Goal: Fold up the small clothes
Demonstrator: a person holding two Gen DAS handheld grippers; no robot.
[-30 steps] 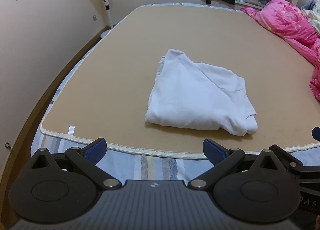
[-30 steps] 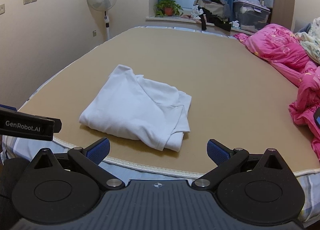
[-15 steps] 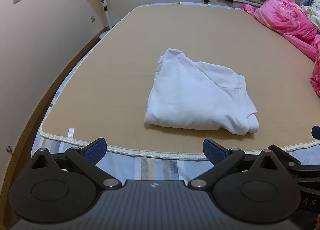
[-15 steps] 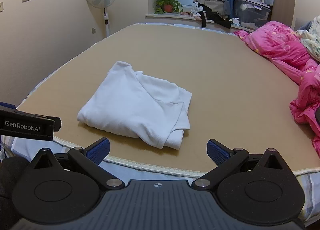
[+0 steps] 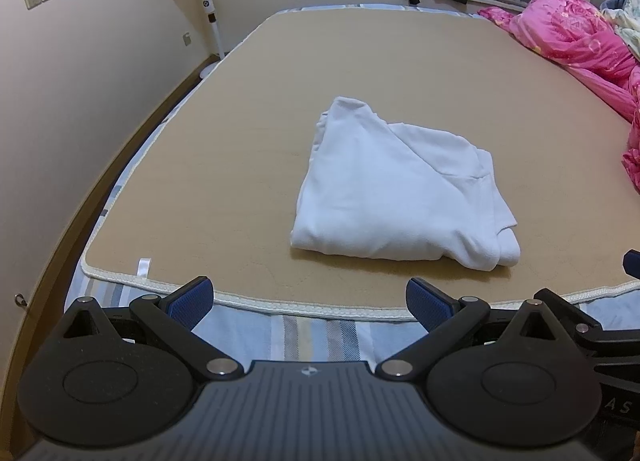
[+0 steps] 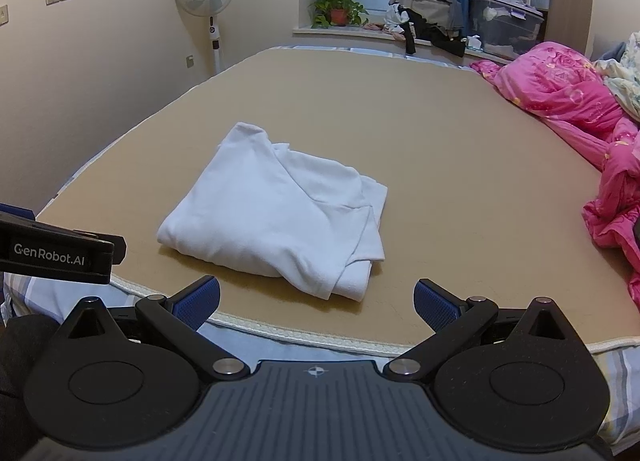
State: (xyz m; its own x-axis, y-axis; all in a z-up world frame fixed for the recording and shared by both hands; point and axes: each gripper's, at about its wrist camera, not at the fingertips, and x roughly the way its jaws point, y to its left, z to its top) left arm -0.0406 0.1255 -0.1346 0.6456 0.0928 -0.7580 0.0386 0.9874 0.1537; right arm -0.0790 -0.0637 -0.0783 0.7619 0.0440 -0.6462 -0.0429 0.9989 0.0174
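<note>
A white garment (image 5: 394, 193) lies folded into a thick, roughly square bundle on the tan mat (image 5: 240, 141), close to the mat's near edge. The same white garment (image 6: 276, 209) shows left of centre in the right wrist view. My left gripper (image 5: 310, 299) hovers over the near edge of the bed, open and empty, a short way in front of the garment. My right gripper (image 6: 318, 301) is likewise open and empty, just short of the garment's near right corner. The left gripper's body (image 6: 56, 253) shows at the left of the right wrist view.
A pink quilt (image 6: 580, 117) is heaped along the bed's right side. Striped sheet (image 5: 304, 331) shows below the mat's white hem. A standing fan (image 6: 208, 9) is by the left wall, and a potted plant (image 6: 340, 11) and piled clothes (image 6: 432, 25) sit on the far sill.
Both views have shifted slightly, with the garment a little lower and nearer. The garment itself has not moved, and both grippers stay open.
</note>
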